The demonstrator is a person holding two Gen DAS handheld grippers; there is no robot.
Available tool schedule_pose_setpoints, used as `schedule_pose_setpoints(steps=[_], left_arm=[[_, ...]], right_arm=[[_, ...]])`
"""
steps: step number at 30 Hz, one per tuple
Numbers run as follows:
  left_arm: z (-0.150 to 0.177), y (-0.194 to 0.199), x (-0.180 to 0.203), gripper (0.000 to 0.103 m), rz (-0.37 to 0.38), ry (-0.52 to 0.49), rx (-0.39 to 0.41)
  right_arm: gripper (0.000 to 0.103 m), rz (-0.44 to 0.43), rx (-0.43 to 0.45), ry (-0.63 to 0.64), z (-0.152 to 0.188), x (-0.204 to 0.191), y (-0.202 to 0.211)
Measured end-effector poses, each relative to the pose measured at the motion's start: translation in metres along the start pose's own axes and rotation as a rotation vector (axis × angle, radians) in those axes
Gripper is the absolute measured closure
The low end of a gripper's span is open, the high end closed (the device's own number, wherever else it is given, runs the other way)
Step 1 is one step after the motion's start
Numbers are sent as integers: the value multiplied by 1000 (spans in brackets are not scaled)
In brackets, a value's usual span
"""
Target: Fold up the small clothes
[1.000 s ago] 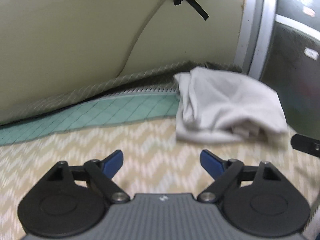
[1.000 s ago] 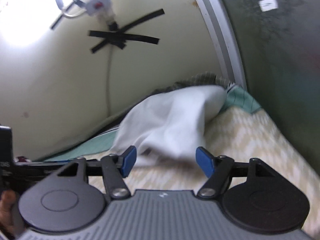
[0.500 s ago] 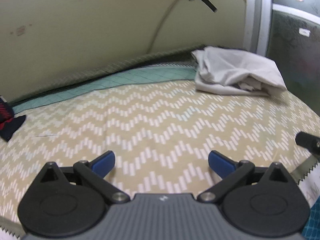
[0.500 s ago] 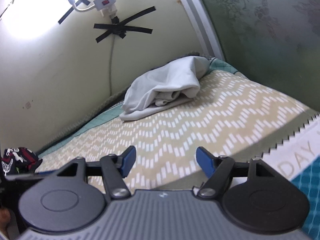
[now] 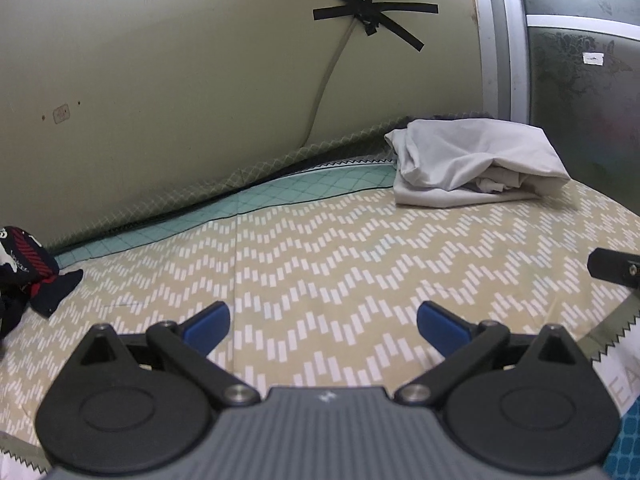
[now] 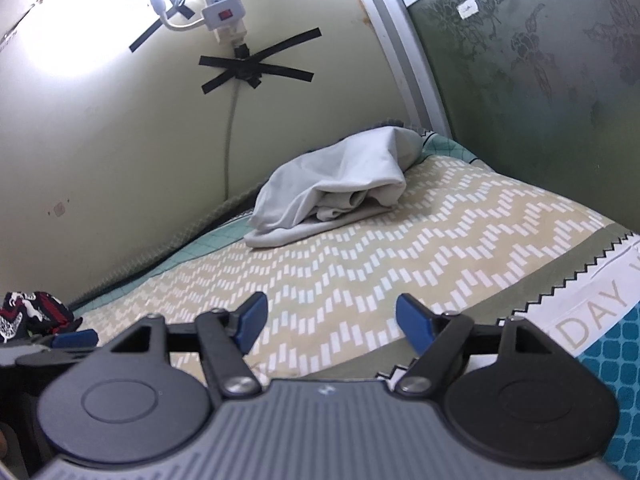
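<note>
A folded light grey garment point(image 5: 472, 164) lies at the far right corner of the zigzag-patterned bed cover point(image 5: 340, 264), against the wall; it also shows in the right wrist view point(image 6: 340, 184). A dark navy and red garment point(image 5: 28, 264) lies crumpled at the left edge, also seen in the right wrist view point(image 6: 32, 312). My left gripper point(image 5: 322, 322) is open and empty, well short of the grey garment. My right gripper point(image 6: 330, 322) is open and empty, also well back from it.
A cream wall point(image 5: 180, 80) runs behind the bed, with a cable held by black tape point(image 5: 372, 16) and a power strip point(image 6: 222, 8). A dark patterned panel with a metal frame point(image 6: 404, 60) stands on the right. A teal border point(image 5: 280, 196) edges the cover.
Both grippers have pulled back from the grey garment, which now lies folded and farther away. The dark garment has come into view at the left.
</note>
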State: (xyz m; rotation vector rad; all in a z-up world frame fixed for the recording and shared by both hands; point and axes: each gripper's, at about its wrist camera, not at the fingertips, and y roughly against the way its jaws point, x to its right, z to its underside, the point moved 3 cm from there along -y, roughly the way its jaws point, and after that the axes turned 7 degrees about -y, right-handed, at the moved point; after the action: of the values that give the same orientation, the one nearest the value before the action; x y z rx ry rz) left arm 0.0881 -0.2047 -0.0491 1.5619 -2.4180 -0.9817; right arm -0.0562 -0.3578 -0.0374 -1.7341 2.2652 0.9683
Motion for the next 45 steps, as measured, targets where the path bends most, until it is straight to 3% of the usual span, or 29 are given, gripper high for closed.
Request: schedule_pose_setpoints(steps=[19,27,31,45], left_arm=[[-1,4,-10,0,19,48,12],[-1,9,-8,0,70,48,42],[1,8,-4,0,111,39,3],[3,5,-4,0,109,37,-28]], right_arm=[[29,11,-14,1,1,-1,-5],[29,-8,0,-13,0,1,-3],[29,-14,-5,-19,-1,1,-3],[29,-4,-4,-27,-1,2,-3]])
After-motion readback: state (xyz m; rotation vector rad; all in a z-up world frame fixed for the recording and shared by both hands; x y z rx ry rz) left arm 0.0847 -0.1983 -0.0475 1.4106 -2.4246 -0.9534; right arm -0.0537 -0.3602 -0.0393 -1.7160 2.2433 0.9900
